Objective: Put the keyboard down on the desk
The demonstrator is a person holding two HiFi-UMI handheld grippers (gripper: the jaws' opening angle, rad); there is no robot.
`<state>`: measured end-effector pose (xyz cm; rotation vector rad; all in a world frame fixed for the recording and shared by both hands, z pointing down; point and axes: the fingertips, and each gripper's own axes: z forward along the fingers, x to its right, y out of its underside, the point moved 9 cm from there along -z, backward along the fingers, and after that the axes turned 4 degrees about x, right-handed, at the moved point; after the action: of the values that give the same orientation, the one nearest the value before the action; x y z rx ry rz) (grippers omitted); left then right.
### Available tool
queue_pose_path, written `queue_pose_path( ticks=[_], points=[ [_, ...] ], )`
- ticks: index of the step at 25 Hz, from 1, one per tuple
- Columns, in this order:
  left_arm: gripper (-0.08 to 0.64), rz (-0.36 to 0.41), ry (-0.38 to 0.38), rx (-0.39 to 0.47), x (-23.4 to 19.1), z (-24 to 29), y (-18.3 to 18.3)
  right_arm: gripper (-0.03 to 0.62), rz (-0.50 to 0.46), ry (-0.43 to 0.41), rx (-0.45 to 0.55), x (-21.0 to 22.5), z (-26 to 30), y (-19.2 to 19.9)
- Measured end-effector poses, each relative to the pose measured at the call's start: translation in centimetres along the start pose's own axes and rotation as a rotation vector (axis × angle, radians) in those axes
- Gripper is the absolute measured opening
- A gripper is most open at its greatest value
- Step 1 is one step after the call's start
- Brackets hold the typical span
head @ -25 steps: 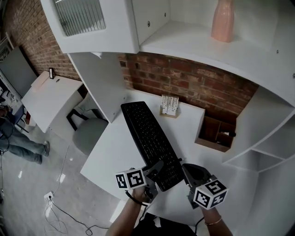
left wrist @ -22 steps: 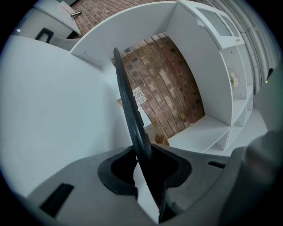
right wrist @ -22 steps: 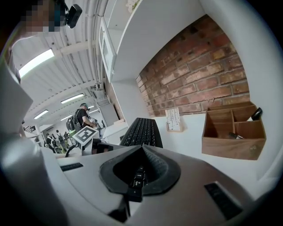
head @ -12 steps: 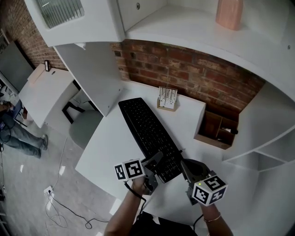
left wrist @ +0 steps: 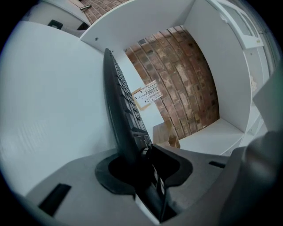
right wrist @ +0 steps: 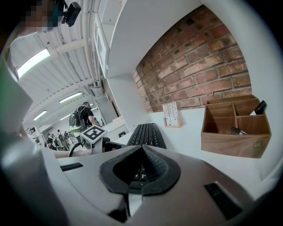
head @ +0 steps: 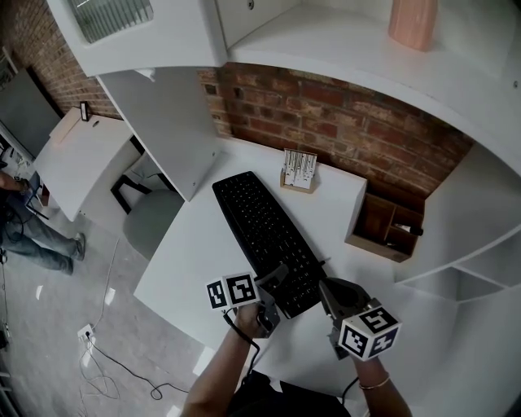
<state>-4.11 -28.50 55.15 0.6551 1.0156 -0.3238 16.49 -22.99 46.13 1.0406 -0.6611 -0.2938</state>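
Note:
The black keyboard (head: 264, 236) lies flat and diagonal on the white desk (head: 191, 261), its near end toward me. My left gripper (head: 273, 287) is at the near left corner. In the left gripper view the keyboard's edge (left wrist: 119, 101) runs straight between the jaws of the left gripper (left wrist: 142, 152), whose pads touch it while they are slowly opening. My right gripper (head: 327, 295) sits just off the near right corner, shut with nothing in it. In the right gripper view the keyboard (right wrist: 146, 132) lies beyond the closed tips of the right gripper (right wrist: 141, 148).
A wooden organiser box (head: 389, 228) stands at the desk's right against the brick wall, and a small card holder (head: 299, 169) at the back. White shelves with a pink vase (head: 419, 20) hang overhead. Left of the desk are a grey chair (head: 151, 228) and a person (head: 24, 228).
The head camera has shifted slightly. The keyboard keeps its place on the desk, and both grippers stay at its near end with hardly any movement.

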Motion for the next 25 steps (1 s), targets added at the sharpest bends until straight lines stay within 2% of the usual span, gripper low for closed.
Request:
queue_pose_path(
  ticks=[8, 16, 21, 25],
  points=[
    [0.155, 0.028, -0.075, -0.022, -0.35, 0.02, -0.34, 0.005, -0.012, -0.004, -0.015, -0.37, 0.28, 0.04],
    [0.278, 0.133, -0.262, -0.06, -0.67, -0.57, -0.84, 0.005, -0.017, -0.008, -0.025, -0.49, 0.56, 0.1],
    [0.308, 0.176, -0.356, -0.064, -0.53, -0.84, -0.9, 0.005, -0.02, -0.018, -0.026, -0.64, 0.78, 0.17],
    [0.322, 0.181, -0.404, -0.07, -0.38, -0.94, -0.84, 0.005, -0.021, -0.021, -0.022, -0.66, 0.72, 0.05]
  ],
)
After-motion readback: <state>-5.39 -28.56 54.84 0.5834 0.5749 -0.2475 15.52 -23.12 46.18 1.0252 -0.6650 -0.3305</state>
